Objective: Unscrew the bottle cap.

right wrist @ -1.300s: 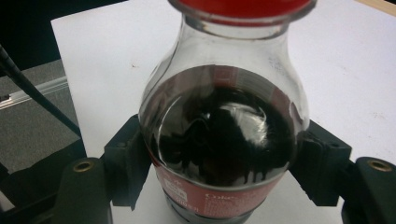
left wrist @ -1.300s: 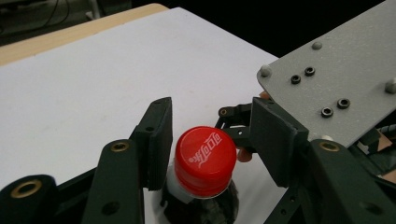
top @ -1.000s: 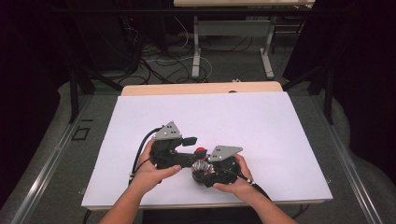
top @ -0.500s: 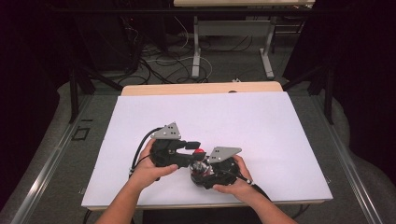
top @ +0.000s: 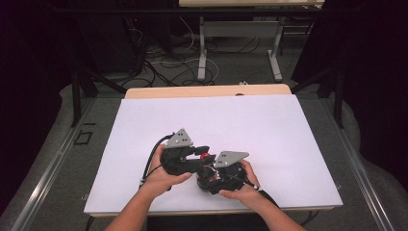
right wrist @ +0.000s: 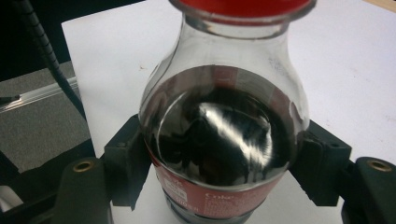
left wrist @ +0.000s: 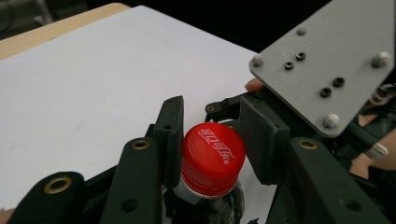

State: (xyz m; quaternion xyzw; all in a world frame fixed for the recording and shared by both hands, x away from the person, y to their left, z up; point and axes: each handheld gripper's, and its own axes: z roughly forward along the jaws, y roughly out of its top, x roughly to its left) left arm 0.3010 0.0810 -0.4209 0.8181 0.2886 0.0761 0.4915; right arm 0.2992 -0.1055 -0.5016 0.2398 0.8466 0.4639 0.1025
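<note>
Gripping a cola bottle at two heights, a person is readying its red cap for a twist.

On the white table (top: 269, 125), at about 6 o'clock near the front edge, the bottle (right wrist: 224, 140) is standing clamped at its body by the right gripper (right wrist: 224, 163); the left gripper (left wrist: 212, 140), its jaws having just been closing, is pinching the cap (left wrist: 212, 156), with one pad (left wrist: 169, 140) pressing its side and the other looking barely in contact. Judging from this, the cap grip is looking uneven and could be slipping on turning; the half-full bottle could be rotating in the lower jaws or spilling dark liquid.
</note>
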